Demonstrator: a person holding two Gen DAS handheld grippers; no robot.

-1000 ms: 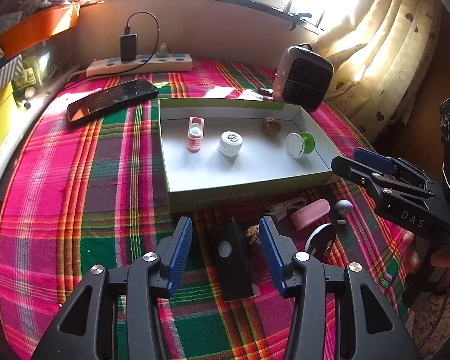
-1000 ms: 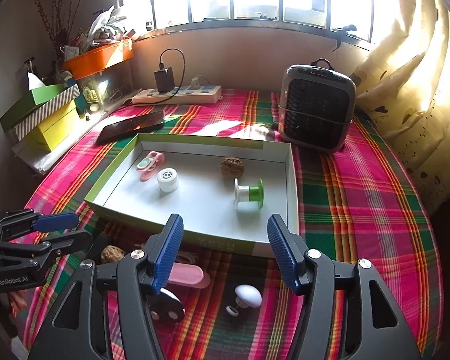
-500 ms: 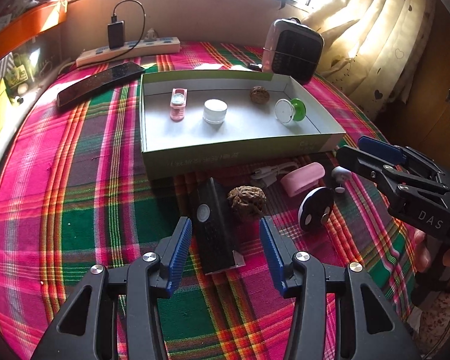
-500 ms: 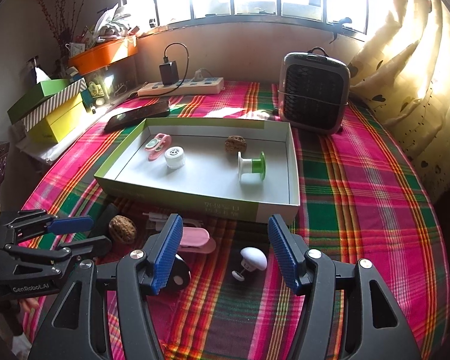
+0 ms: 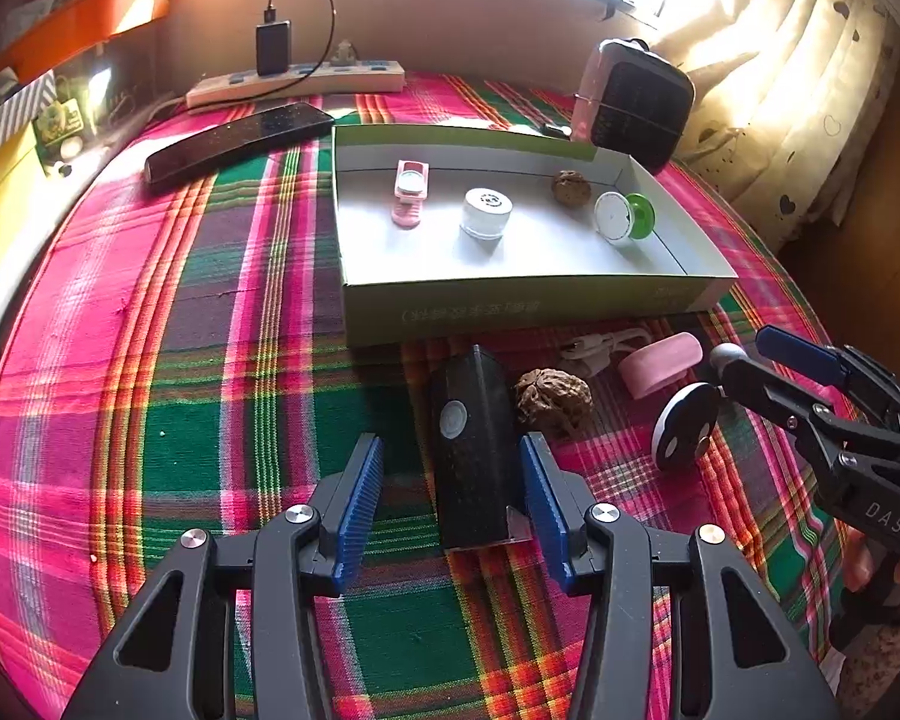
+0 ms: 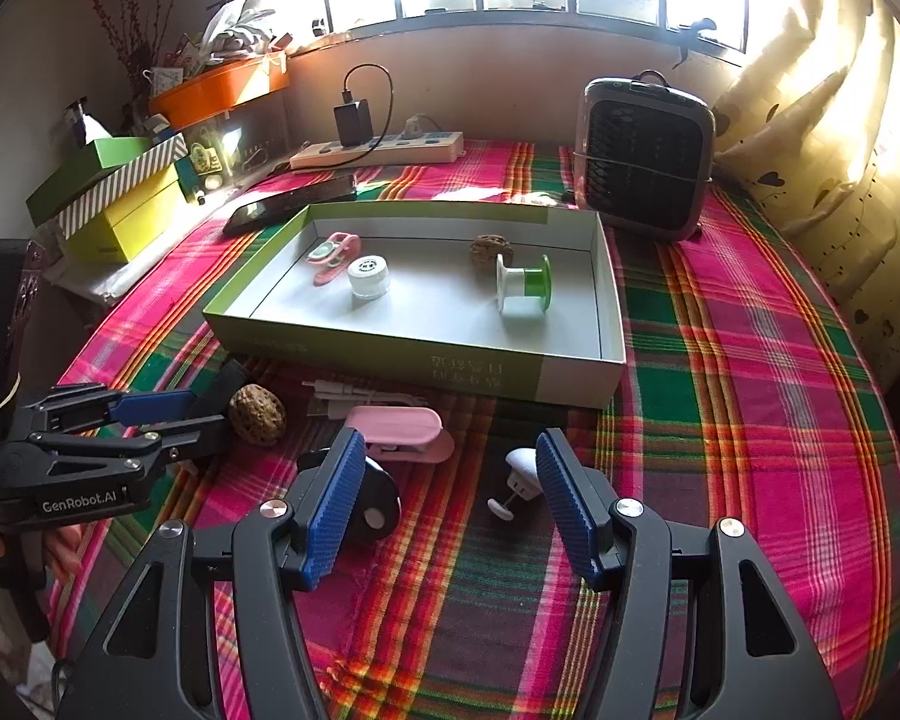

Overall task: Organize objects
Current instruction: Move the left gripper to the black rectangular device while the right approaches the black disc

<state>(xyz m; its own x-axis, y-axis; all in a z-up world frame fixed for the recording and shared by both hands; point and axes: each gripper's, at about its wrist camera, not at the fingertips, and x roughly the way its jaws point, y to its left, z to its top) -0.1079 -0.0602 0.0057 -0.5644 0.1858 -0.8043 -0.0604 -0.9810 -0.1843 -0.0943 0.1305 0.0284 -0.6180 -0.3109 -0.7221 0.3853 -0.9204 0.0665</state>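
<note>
Tabletop (image 5: 150, 360) w/ pink-green plaid cloth carries a shallow white box (image 5: 510, 306) w/ green outer walls, mid-scene. Inside the box, left to right: pink clip (image 5: 410, 199), small white jar (image 5: 486, 213), walnut (image 5: 570, 187), green-white spool (image 5: 625, 217) lying on its side.

Loose items sit on the cloth just near of the box's front wall. Black rectangular device (image 5: 471, 450) w/ a round grey button lies between the left gripper (image 5: 453, 504) jaws; jaws are spread, right pad looks touching or almost touching the device, left pad clearly apart from it, so not clamped. Second walnut (image 5: 552, 401) is just right of the device. Further right: white cable bundle (image 5: 600, 348), pink case (image 5: 660, 363), black-white disc (image 5: 687, 426) standing on edge.

Right gripper (image 6: 450, 504) hangs low over the cloth, jaws released and wide, nothing pressed between. Disc (image 6: 372, 504) is partly hidden behind its left pad; small white knob piece (image 6: 519, 474) lies just inside its right pad, not gripped.

Far side: black phone (image 5: 240, 135), power strip (image 5: 297, 81) w/ charger, small heater (image 6: 645, 159) right of the box's far corner.
</note>
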